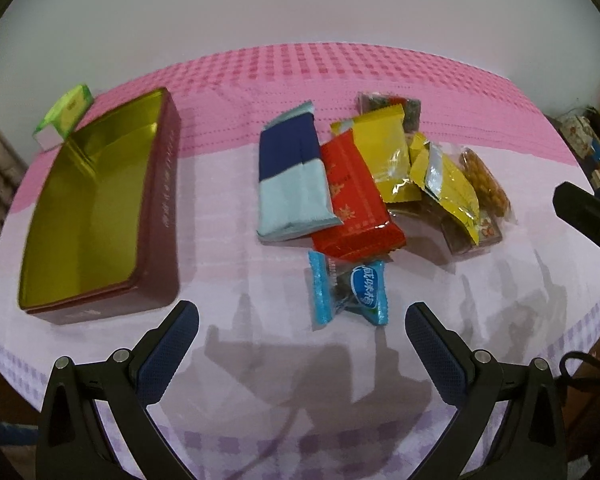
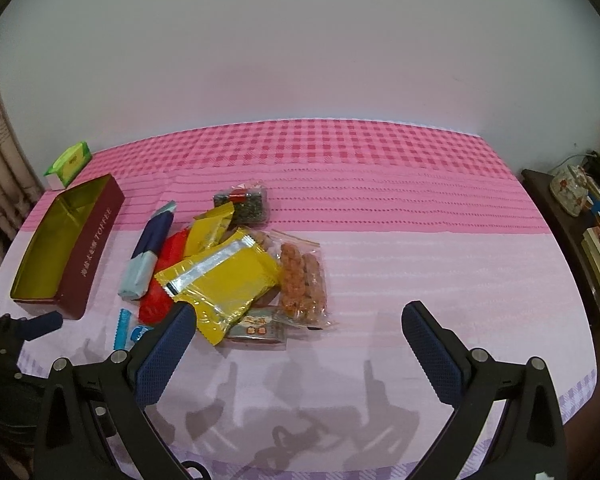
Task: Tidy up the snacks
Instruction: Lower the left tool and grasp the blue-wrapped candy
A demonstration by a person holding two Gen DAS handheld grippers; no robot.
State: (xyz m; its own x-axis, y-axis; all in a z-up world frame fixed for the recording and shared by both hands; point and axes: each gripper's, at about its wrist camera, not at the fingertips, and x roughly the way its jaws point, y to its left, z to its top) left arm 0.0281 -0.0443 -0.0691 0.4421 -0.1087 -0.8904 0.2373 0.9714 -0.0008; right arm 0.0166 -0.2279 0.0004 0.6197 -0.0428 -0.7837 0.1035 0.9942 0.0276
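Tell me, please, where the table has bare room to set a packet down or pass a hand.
Bare cloth lies between the maroon tin and the snack pile, along the near edge by the left gripper, and widely right of the peanut pack beyond the right gripper. The overlapping pile itself is crowded.

Soft indoor light, strong fisheye bend in both my wrist views.

Several overlapping grey shadows of my tools fall on the tablecloth (image 1: 480,288) toward me, so light comes from several sources. Foil on the yellow packet (image 2: 220,276) glints. Edges curve, corners go black; detail is slightly soft with a pink cast.
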